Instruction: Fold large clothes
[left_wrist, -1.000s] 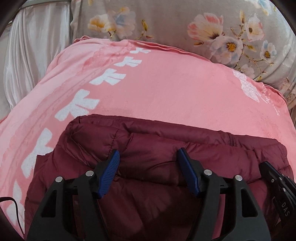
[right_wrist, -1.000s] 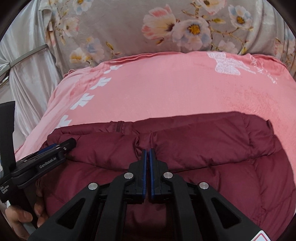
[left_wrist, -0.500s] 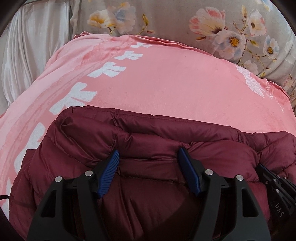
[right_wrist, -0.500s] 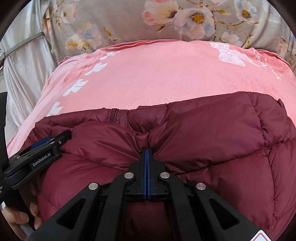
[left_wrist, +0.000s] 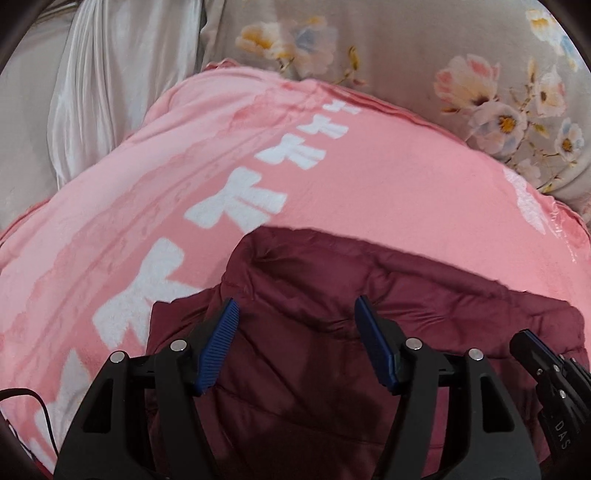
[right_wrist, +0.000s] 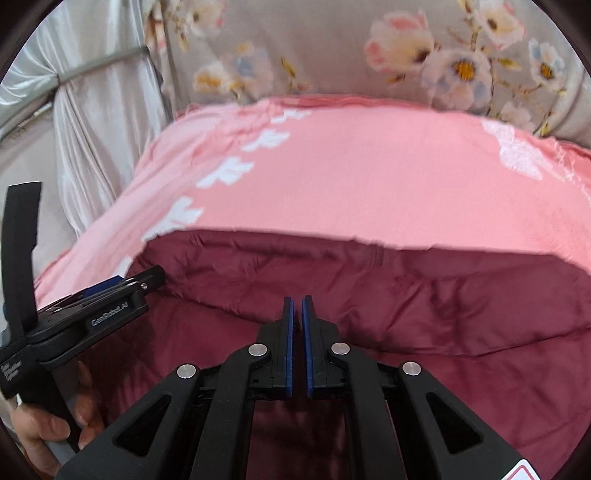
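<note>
A dark red puffer jacket (left_wrist: 369, 280) lies folded on a pink blanket (left_wrist: 369, 184), its far edge a straight fold with a zipper (right_wrist: 376, 254) showing. My left gripper (left_wrist: 296, 300) hovers over the jacket's left corner. Its jaws stand wide and are closing a little, and the pads press on nothing. My right gripper (right_wrist: 298, 299) is above the jacket's (right_wrist: 424, 302) middle. Its jaws are opening, with a thin gap and no cloth between the pads. In the right wrist view the left gripper (right_wrist: 110, 299) shows at the left, held by a hand (right_wrist: 40, 424).
The pink blanket (right_wrist: 351, 177) with white prints stretches beyond the jacket. Behind it lies grey floral bedding (left_wrist: 406, 55). A silvery curtain (left_wrist: 110, 74) hangs at the far left. A thin black cable (left_wrist: 22, 395) runs by the left edge.
The right gripper let go of the jacket fold it pinched. The fold between the left pads has dropped flat. Both grippers drew back, and the jacket's far edge lies straighter.
</note>
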